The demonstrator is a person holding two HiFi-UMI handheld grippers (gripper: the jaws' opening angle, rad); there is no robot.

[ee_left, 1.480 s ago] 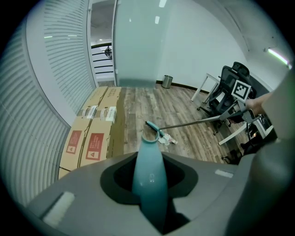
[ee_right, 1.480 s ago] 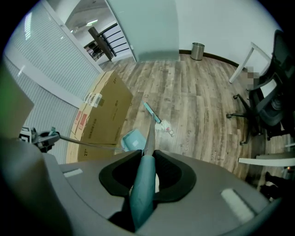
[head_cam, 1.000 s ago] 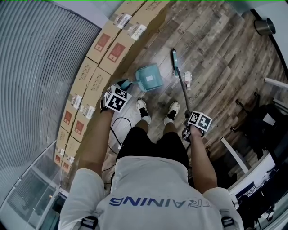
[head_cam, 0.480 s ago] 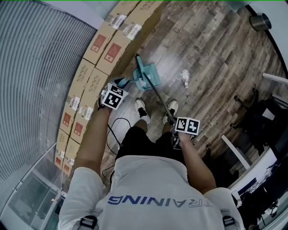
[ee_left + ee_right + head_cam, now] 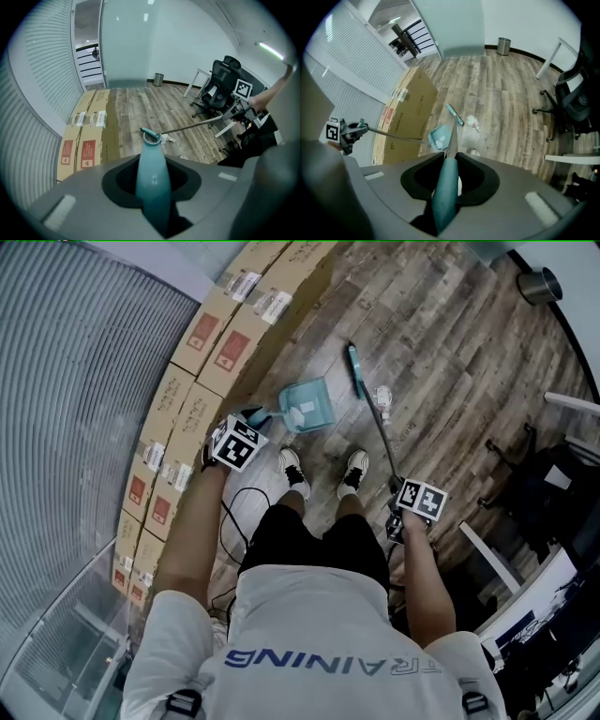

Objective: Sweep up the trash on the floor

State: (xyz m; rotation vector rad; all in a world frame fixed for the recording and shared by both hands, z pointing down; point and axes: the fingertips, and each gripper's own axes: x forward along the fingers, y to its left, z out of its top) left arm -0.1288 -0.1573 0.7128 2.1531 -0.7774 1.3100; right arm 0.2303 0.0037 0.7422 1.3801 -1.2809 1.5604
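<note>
Wood-plank floor (image 5: 441, 352) fills the room, and a teal dustpan (image 5: 305, 406) sits on it, mouth facing away from the row of boxes (image 5: 225, 334) just beside it. A pale scrap shows inside the dustpan. The left gripper (image 5: 152, 206) is clenched on the dustpan's tall teal handle, above the pan's near edge. The right gripper (image 5: 446, 197) grasps the broom (image 5: 375, 418) by its teal grip, on the side of the dustpan away from the boxes. The broom's brush head lies on the floor near the dustpan's open side, between it and the crumpled white trash (image 5: 382, 397). The person's shoes (image 5: 296, 470) stand just behind the dustpan. A metal bin (image 5: 545, 284) stands well apart from it.
</note>
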